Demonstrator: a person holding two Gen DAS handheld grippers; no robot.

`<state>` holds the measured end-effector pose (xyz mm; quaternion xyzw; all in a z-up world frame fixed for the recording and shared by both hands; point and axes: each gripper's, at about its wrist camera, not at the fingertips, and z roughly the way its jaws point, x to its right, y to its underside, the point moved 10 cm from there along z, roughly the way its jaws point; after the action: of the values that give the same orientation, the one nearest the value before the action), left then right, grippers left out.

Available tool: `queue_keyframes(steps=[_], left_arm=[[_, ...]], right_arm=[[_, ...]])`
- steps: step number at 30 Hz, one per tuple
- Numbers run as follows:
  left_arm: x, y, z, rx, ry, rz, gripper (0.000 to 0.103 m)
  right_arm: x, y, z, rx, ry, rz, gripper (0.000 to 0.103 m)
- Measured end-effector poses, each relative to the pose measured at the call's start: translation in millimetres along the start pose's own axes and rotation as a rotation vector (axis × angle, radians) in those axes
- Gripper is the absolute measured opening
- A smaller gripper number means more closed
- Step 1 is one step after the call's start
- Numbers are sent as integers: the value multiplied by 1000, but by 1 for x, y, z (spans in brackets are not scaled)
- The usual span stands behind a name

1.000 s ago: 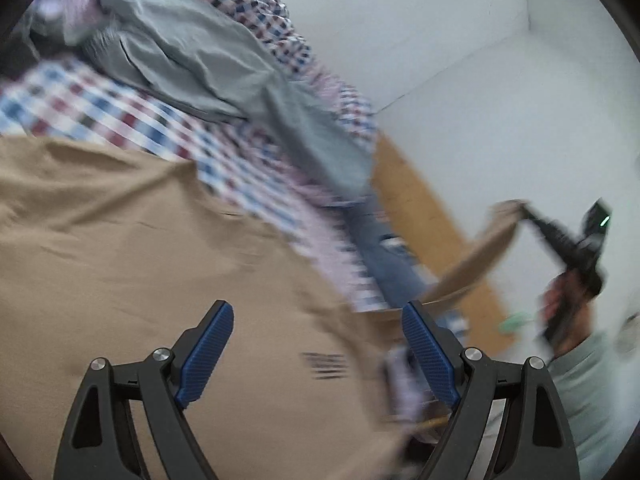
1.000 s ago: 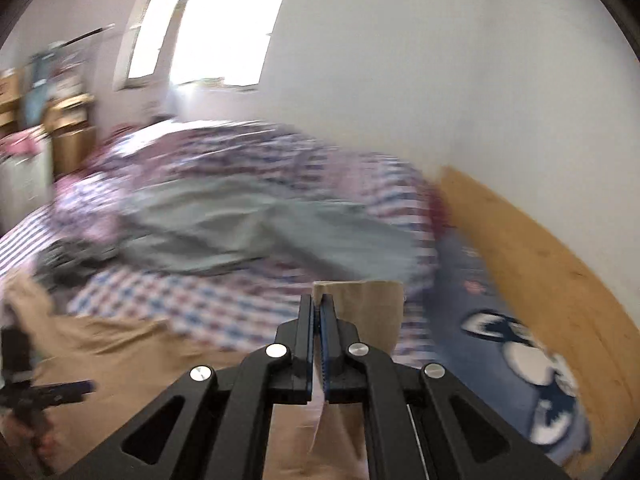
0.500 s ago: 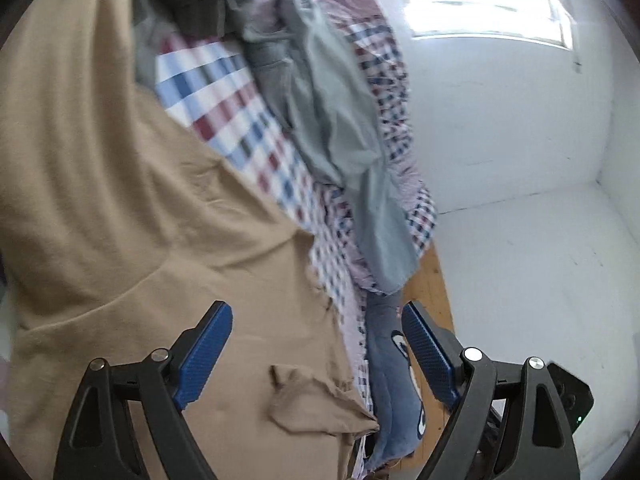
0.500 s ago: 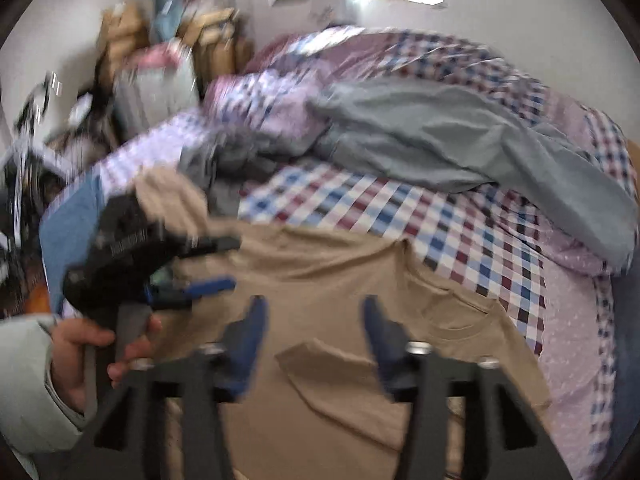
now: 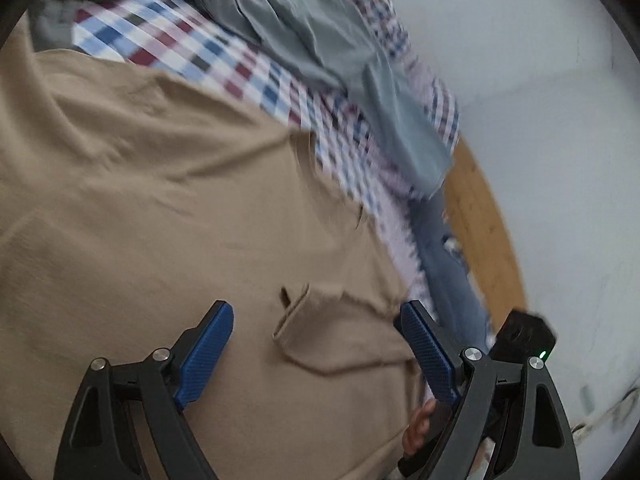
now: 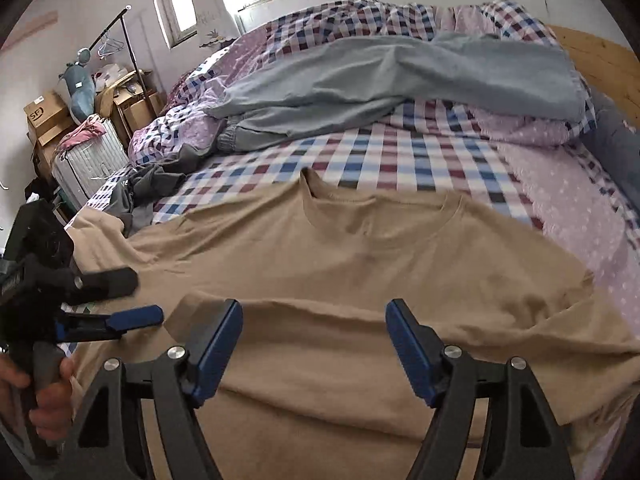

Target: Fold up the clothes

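Observation:
A tan T-shirt lies spread on the bed, collar toward the far side, with one sleeve folded in over its body. My right gripper hovers open over the shirt's near part, blue pads wide apart and nothing between them. My left gripper is also open, just above the folded sleeve. In the right wrist view the left gripper shows at the left edge, held by a hand. The right tool's body appears low right in the left wrist view.
Grey trousers lie across a checked quilt behind the shirt, with a dark grey garment at the left. A wooden headboard sits at the right. Boxes, a suitcase and a clothes rail crowd the far-left corner.
A second ago my right gripper was shut on the tan sleeve and held it up. It has let go, and the sleeve now lies folded on the shirt. Both grippers have swung over the shirt.

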<state>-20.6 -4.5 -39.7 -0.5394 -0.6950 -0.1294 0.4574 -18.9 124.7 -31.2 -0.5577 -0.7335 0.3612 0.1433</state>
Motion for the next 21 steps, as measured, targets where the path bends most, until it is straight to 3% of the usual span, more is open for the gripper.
queue_keyframes(steps=[2, 7, 12, 17, 21], left_arm=[[3, 4, 7, -7, -27, 22, 77], [5, 14, 23, -58, -38, 21, 36], [8, 14, 28, -55, -21, 19, 7], [11, 1, 17, 17, -6, 33, 3], [14, -6, 10, 63, -29, 75, 3]], right_arm=[[-5, 2, 1, -3, -18, -19, 78], [-32, 13, -1, -12, -104, -75, 78], [-48, 25, -1, -19, -77, -204, 77], [-26, 15, -18, 45, -78, -161, 77], [12, -4, -41, 117, 53, -212, 77]])
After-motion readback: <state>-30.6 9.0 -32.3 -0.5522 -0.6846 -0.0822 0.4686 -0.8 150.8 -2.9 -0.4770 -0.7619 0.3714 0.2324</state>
